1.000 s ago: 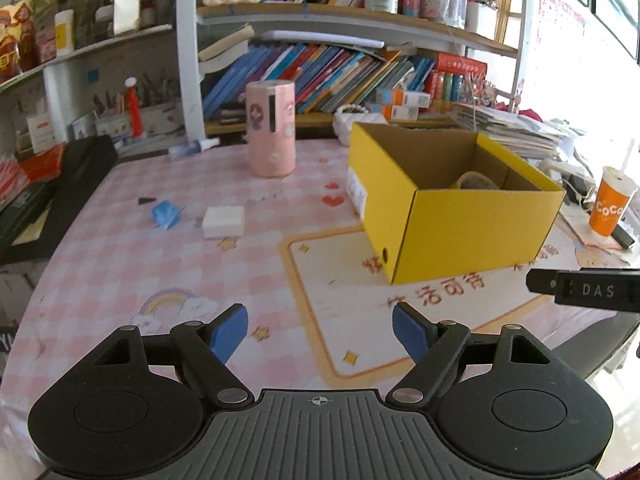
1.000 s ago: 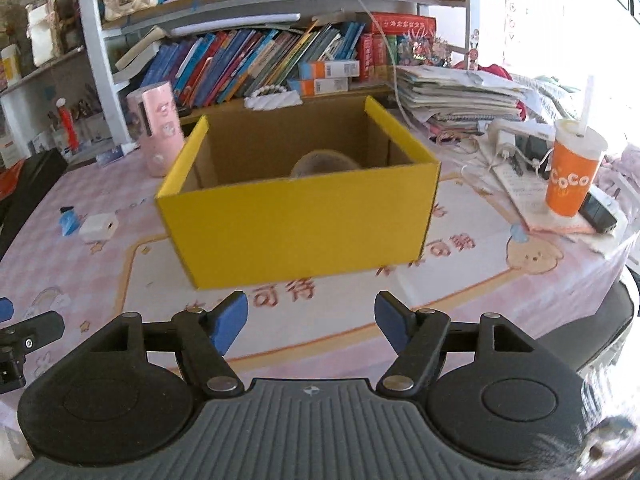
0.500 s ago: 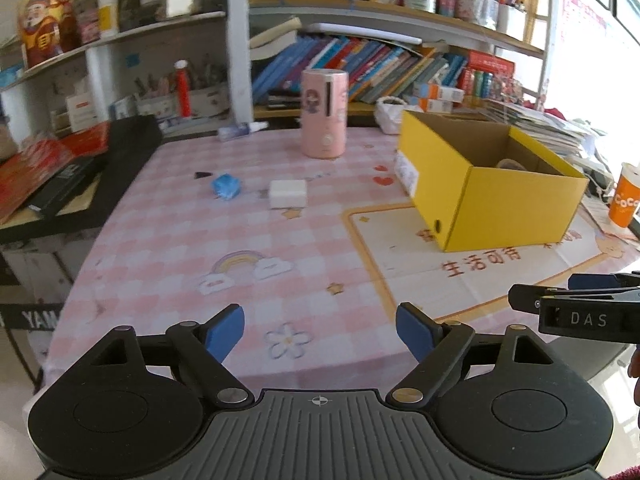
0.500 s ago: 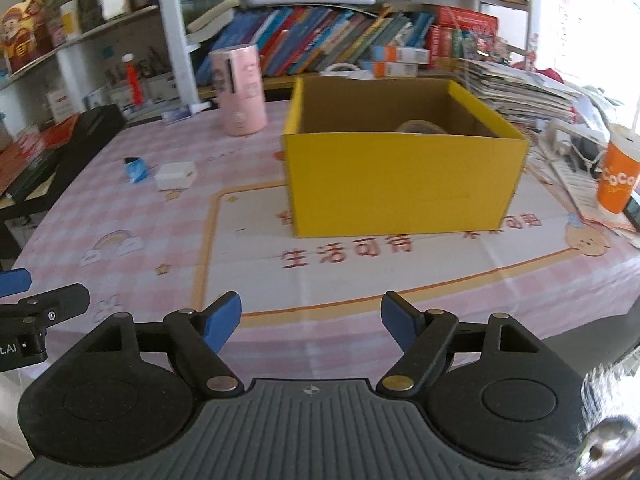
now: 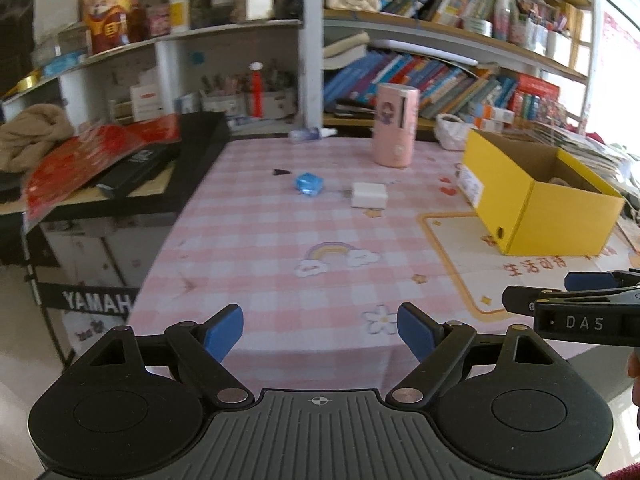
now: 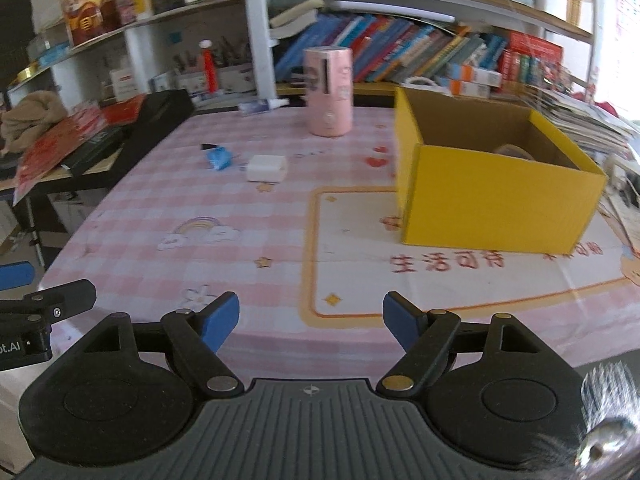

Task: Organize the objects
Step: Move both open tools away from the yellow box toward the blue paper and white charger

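Observation:
A yellow cardboard box [image 5: 560, 220] [image 6: 492, 200] stands open on the pink checked table, with a roll of tape [image 6: 514, 151] inside it. Left of the box lie a white block [image 5: 369, 195] [image 6: 267, 168] and a small blue object [image 5: 308, 184] [image 6: 219, 158]. A pink cylinder [image 5: 395, 126] [image 6: 328, 92] stands upright behind them. My left gripper [image 5: 320, 332] hangs open and empty over the table's near edge. My right gripper [image 6: 311, 320] is beside it, also open and empty, well short of the box.
A small bottle [image 5: 312, 134] lies at the table's far edge, below full bookshelves [image 5: 440, 72]. A black keyboard stand [image 5: 132, 184] stacked with red papers borders the table's left side. Paper piles [image 6: 580, 120] sit right of the box. The table's near edge [image 5: 320, 354] lies just under the fingertips.
Both grippers have drawn back from the box and swung left. The box now sits farther off and to the right, and the table's near edge and the keyboard stand have come into view.

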The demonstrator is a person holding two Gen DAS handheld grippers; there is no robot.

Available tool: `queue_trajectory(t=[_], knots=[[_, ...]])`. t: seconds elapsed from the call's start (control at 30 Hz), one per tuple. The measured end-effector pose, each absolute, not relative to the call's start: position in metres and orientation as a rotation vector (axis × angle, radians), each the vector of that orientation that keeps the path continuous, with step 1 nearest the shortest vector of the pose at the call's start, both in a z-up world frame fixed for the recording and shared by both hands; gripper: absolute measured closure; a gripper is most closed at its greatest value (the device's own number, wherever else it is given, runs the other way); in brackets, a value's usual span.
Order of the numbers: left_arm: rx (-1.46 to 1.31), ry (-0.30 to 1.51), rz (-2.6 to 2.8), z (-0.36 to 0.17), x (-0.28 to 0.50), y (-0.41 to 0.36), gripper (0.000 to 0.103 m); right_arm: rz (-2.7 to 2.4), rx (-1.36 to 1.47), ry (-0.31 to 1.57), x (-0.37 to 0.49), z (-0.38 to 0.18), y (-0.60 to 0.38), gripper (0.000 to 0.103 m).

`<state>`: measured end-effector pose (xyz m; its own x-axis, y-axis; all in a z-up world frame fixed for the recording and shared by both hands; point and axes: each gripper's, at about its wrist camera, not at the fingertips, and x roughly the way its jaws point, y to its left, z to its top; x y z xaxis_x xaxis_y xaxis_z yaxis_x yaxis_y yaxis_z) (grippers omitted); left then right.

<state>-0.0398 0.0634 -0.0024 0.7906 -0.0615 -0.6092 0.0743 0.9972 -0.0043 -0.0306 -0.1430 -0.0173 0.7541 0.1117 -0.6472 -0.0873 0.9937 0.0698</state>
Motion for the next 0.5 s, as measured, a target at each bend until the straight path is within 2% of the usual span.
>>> queue_trajectory(t=[0.5], knots=[[-0.016, 0.660, -0.011, -0.005, -0.029, 0.089, 0.017, 0.212, -0.030, 0.709, -0.009, -0.017, -0.101, 0.023]])
